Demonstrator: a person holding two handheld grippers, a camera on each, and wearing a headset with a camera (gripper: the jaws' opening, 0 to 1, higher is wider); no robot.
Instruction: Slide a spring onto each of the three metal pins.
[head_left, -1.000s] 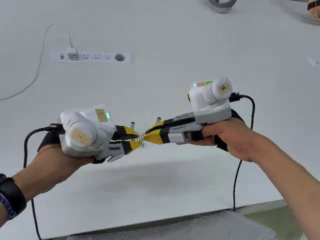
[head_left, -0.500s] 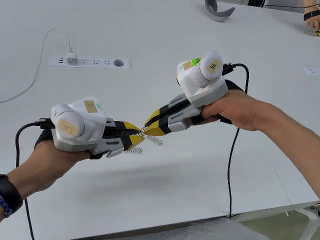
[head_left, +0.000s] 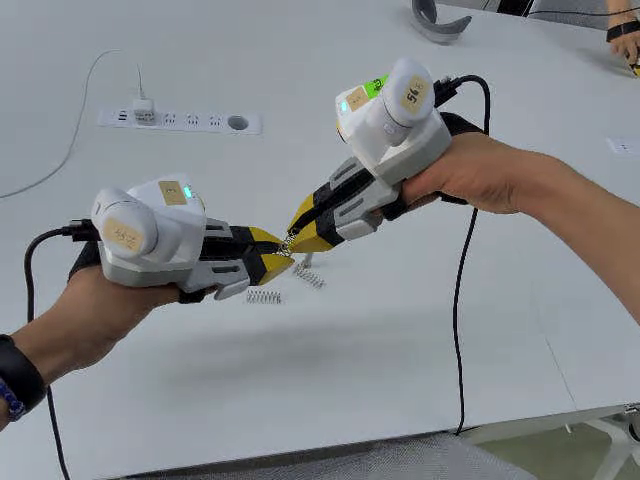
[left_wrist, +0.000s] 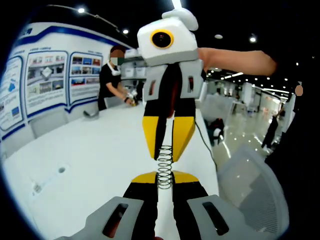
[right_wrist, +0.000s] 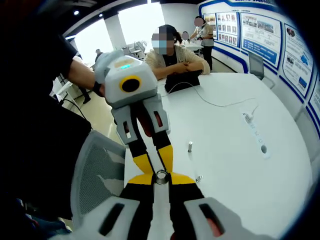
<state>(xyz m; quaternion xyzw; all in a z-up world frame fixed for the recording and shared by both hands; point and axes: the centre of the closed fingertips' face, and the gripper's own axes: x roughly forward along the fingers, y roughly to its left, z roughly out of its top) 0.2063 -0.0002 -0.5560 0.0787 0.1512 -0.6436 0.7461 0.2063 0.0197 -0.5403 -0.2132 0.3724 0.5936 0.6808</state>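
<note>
A small steel spring (left_wrist: 164, 167) spans the gap between the two grippers' yellow tips, held in the air above the white table (head_left: 400, 330). My left gripper (head_left: 283, 264) lies level at the left, shut on the spring's near end. My right gripper (head_left: 293, 240) slants down from the upper right, shut on the other end, which looks like a round metal ring (right_wrist: 161, 176) between its tips. I cannot tell whether a pin runs inside the spring. Two metal pins (right_wrist: 190, 146) (right_wrist: 199, 178) stand upright on the table. Two loose springs (head_left: 264, 296) (head_left: 310, 277) lie under the tips.
A white power strip (head_left: 180, 122) with a plugged charger (head_left: 143, 107) lies at the back left. A grey curved object (head_left: 438, 22) sits at the far edge. Black cables (head_left: 463, 300) trail from both grippers. People (right_wrist: 172, 55) sit at the table's far side.
My right gripper has risen and tilted from near level to pointing steeply down-left. The spring has stayed between both tips. The left gripper has shifted a little left, so the two loose springs now show.
</note>
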